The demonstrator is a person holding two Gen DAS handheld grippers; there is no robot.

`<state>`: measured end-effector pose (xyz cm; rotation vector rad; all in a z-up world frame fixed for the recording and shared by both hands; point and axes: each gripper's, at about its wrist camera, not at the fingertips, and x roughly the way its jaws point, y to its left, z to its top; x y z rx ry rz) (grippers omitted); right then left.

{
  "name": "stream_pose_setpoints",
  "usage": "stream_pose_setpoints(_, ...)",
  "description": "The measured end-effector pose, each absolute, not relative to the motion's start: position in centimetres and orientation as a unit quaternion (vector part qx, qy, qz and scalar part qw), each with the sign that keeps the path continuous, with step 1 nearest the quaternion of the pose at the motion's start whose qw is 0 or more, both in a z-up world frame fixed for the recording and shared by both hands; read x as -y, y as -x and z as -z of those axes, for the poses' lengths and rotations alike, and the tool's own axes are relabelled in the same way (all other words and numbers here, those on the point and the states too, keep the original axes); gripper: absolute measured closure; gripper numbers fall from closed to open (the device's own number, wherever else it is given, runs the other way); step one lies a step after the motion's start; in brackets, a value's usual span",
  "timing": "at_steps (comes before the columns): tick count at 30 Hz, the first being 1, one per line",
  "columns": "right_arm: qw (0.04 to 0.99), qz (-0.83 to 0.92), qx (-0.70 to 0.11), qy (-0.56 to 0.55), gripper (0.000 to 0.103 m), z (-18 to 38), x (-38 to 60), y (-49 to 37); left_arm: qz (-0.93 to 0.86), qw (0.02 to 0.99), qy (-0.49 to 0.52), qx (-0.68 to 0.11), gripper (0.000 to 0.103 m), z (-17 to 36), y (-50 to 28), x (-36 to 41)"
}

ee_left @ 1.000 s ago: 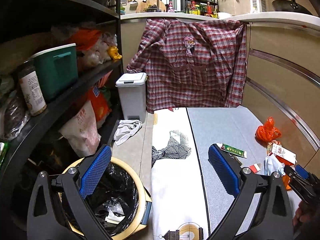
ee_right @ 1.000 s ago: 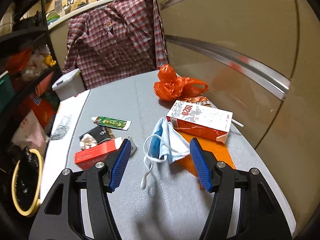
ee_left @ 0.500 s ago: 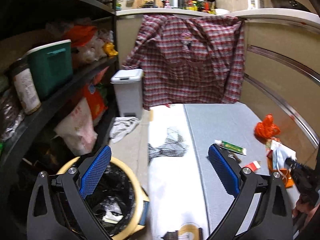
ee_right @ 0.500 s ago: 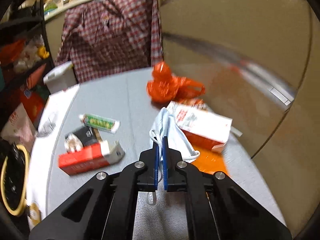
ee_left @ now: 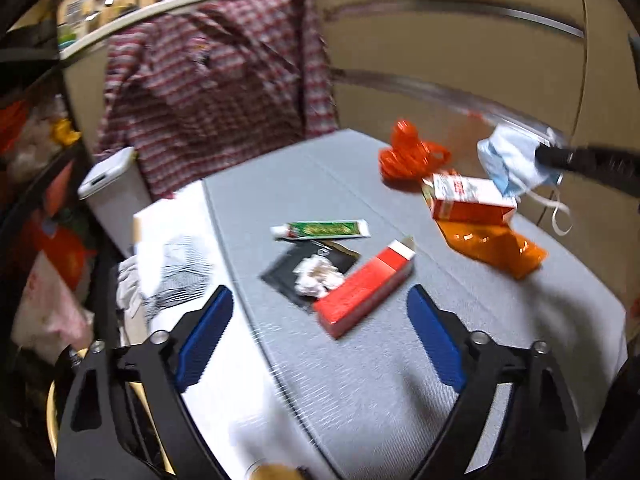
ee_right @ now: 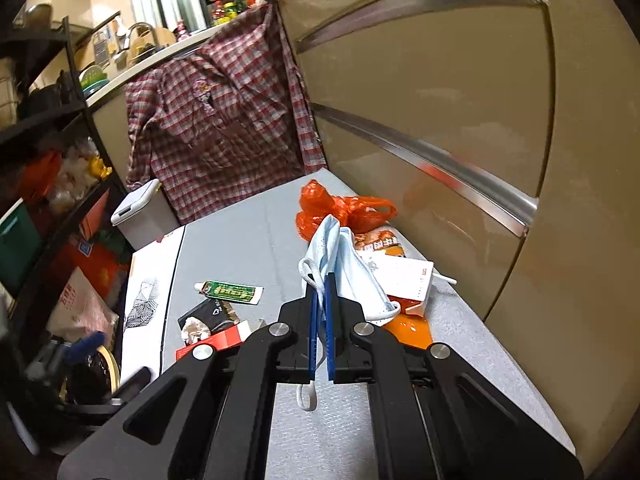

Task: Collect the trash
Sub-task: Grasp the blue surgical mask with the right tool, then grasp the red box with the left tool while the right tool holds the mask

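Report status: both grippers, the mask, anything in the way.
Right gripper shut on mask, lifted off table. Left gripper open, jaws just narrowing, empty, above red box. Nothing blocking.

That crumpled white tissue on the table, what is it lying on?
The tissue lies on a flat black packet, on the grey table. A red box covers the packet's near edge, so what lies under there cannot be seen.

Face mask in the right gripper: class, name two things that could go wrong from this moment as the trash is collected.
1. The right gripper pinches only an edge of the face mask; its dangling ear loop might snag or the mask slip free.
2. The left gripper, jaws just narrowing with nothing between them, nears the red box; the crumpled tissue beside it could get pushed away.
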<state>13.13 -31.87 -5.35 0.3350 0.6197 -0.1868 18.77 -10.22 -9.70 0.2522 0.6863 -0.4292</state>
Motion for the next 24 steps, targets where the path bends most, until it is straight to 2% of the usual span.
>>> stream_pose_setpoints(5, 0.93, 0.1, -0.31, -0.172, 0.099, 5.9, 32.9, -13.4, 0.216, 0.902, -0.108, -0.359, 0.035, 11.8, -21.0, 11.6)
stream_pose_setpoints(14, 0.919, 0.105, -0.338, -0.175, 0.099, 7.7, 33.7, -14.4, 0.225, 0.886, -0.114, -0.39, 0.037, 14.6, -23.0, 12.5)
stream_pose_setpoints(15, 0.918, 0.105, -0.341, -0.175, 0.099, 7.8, 33.7, -14.5, 0.225, 0.884, -0.118, -0.392, 0.04, 14.9, -23.1, 12.7)
stream_pose_setpoints(17, 0.916, 0.105, -0.345, -0.172, 0.099, 8.0, 33.6, -14.7, 0.224, 0.88, -0.133, -0.398, 0.063, 15.4, -23.2, 12.9)
stream_pose_setpoints(19, 0.916, 0.105, -0.347, -0.17, 0.099, 8.1, 33.6, -14.6, 0.229, 0.879, -0.134, -0.396, 0.071, 15.2, -23.0, 12.8)
stream_pose_setpoints(24, 0.918, 0.103, -0.345, -0.164, 0.099, 7.9, 33.6, -14.6, 0.24, 0.88, -0.117, -0.393, 0.074, 13.7, -22.2, 12.1)
